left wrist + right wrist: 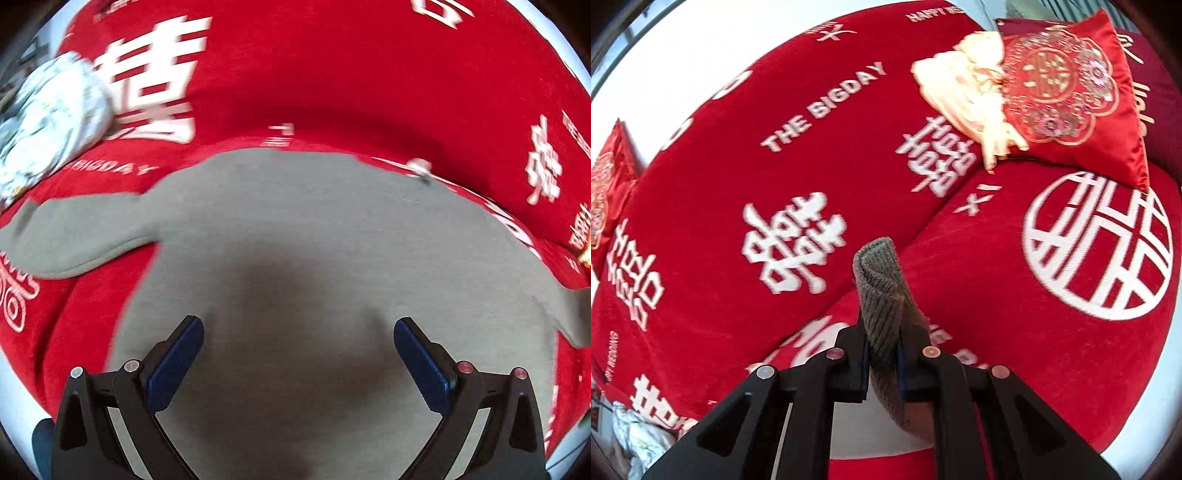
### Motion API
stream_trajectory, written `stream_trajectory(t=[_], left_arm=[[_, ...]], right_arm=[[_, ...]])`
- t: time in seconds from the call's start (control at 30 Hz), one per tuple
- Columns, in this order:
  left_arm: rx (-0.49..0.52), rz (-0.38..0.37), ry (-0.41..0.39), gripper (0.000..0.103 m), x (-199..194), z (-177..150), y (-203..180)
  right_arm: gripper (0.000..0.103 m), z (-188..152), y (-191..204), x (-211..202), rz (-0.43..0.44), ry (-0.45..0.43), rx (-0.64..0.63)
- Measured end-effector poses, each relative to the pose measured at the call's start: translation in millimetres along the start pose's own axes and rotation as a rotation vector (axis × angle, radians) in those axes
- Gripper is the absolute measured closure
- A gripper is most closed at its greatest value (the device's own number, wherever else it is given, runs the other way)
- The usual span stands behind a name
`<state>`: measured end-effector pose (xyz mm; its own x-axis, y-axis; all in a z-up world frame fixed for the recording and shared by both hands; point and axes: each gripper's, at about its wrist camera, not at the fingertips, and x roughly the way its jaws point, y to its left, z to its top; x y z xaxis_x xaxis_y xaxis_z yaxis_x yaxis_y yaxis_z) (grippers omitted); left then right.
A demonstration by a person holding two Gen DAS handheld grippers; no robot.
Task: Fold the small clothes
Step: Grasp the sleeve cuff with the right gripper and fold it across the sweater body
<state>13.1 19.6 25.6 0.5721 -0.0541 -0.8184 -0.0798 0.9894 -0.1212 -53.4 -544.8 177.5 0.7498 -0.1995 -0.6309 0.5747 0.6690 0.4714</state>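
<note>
The red blanket (746, 206) reads "THE BIGDAY" in white among large white double-happiness characters. On it, below that lettering in the left wrist view, lies the grey garment (332, 229) spread flat, one sleeve reaching left; the left gripper (298, 354) hangs released above its body. The right gripper (882, 363) is clenched on the garment's ribbed cuff (882, 288), which stands up between its pads.
</note>
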Motion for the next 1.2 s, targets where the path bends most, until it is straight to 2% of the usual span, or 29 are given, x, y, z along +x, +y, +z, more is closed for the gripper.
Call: stream_trajectory(t=[0.07, 0.23, 0.37, 0.47, 0.63, 0.73, 0.83, 1.03, 1.2], left_arm=[[-0.005, 0.004, -0.008, 0.0, 3, -12, 19], [0.115, 0.039, -0.134, 0.0, -9, -43, 16], [0.109, 0.006, -0.166, 0.0, -17, -56, 24], [0.117, -0.016, -0.168, 0.0, -23, -59, 33], [0.092, -0.003, -0.112, 0.0, -28, -56, 48], [0.079, 0.01, -0.116, 0.0, -38, -52, 59], [0.043, 0.007, -0.123, 0.0, -48, -47, 79], [-0.083, -0.01, -0.085, 0.0, -49, -43, 120], [-0.104, -0.008, -0.072, 0.0, -48, -43, 131]], right_arm=[[0.091, -6, 24, 0, 0.019, 0.007, -0.008], [0.091, -29, 76, 8, 0.039, 0.041, -0.06], [0.091, -55, 120, 17, 0.061, 0.08, -0.098], [0.091, -73, 154, 22, 0.074, 0.096, -0.15], [0.091, -106, 208, 34, 0.101, 0.134, -0.229], [0.091, -123, 234, 41, 0.119, 0.154, -0.261], [0.091, -145, 261, 48, 0.153, 0.179, -0.282], [0.091, -186, 310, 60, 0.2, 0.23, -0.329], [0.091, -224, 348, 64, 0.239, 0.262, -0.388]])
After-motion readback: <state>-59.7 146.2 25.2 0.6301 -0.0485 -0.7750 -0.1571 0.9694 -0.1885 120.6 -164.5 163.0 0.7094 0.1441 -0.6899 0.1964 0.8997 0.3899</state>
